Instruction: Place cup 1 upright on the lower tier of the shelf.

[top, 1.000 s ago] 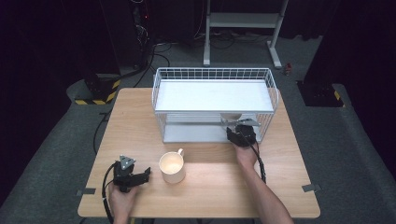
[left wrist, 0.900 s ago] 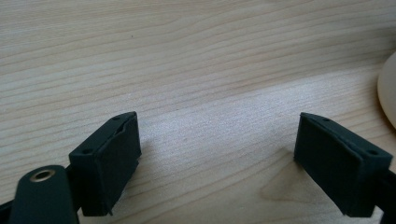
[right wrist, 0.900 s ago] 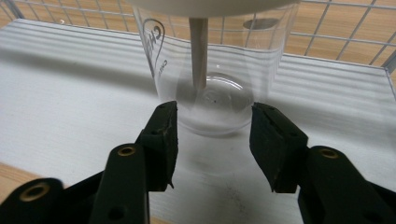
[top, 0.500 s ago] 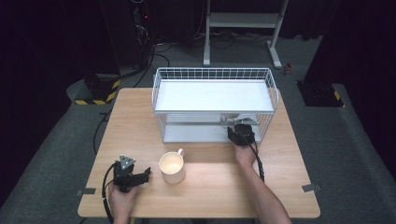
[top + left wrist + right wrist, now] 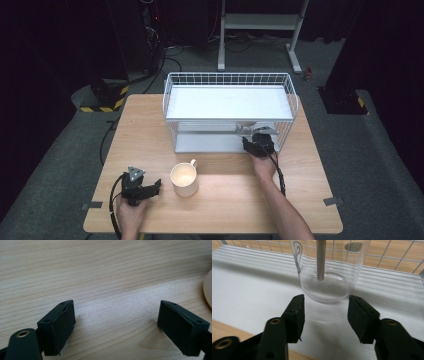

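Observation:
A clear glass [image 5: 329, 277] with a thin stick standing in it sits on the white lower shelf [image 5: 249, 277] of a wire rack [image 5: 227, 80]. My right gripper [image 5: 325, 312] reaches into the rack's front, and its jaws have just been opening. The glass stands just beyond the fingertips, which do not press on it. In the high view the right gripper [image 5: 251, 140] is at the rack's lower right. My left gripper [image 5: 157, 186] rests open near the table's front left with bare wood between its jaws [image 5: 116, 322]. A cream mug [image 5: 184, 180] stands just right of it.
The wooden table [image 5: 300, 200] carries the rack at the back centre. The mug's edge [image 5: 208, 287] shows at the right of the left gripper view. Wire mesh [image 5: 392, 252] closes the rack behind the glass. A cable trails from each gripper.

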Tool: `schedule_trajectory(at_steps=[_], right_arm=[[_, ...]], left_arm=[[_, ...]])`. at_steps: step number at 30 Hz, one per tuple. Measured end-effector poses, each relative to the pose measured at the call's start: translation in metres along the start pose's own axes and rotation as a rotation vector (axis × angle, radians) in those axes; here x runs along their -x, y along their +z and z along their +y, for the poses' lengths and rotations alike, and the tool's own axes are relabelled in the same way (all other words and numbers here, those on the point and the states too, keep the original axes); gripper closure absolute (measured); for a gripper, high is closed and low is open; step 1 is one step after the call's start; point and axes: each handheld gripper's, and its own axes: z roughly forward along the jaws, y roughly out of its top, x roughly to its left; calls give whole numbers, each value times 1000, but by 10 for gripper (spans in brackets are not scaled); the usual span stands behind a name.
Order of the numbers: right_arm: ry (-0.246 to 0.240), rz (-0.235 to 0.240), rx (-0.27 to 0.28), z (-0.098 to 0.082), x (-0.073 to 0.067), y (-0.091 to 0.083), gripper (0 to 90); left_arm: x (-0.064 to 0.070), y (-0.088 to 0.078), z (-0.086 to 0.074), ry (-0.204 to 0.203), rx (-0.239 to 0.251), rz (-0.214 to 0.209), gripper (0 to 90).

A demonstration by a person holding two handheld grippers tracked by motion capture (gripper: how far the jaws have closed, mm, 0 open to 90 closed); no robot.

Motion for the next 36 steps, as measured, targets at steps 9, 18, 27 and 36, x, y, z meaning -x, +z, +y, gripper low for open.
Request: schedule_trajectory(at_steps=[9, 18, 27, 36], right_arm=[[27, 51, 28, -4, 7, -16, 397], [23, 88, 49, -7, 6, -29, 367], [33, 116, 83, -8, 8, -41, 366], [28, 142, 92, -10, 14, -61, 355]], left_arm=[[0, 0, 0, 1, 0, 1, 151], [0, 0, 0, 1, 0, 1, 151], [0, 0, 0, 0, 0, 2, 152], [0, 0, 0, -1, 0, 2, 153]])
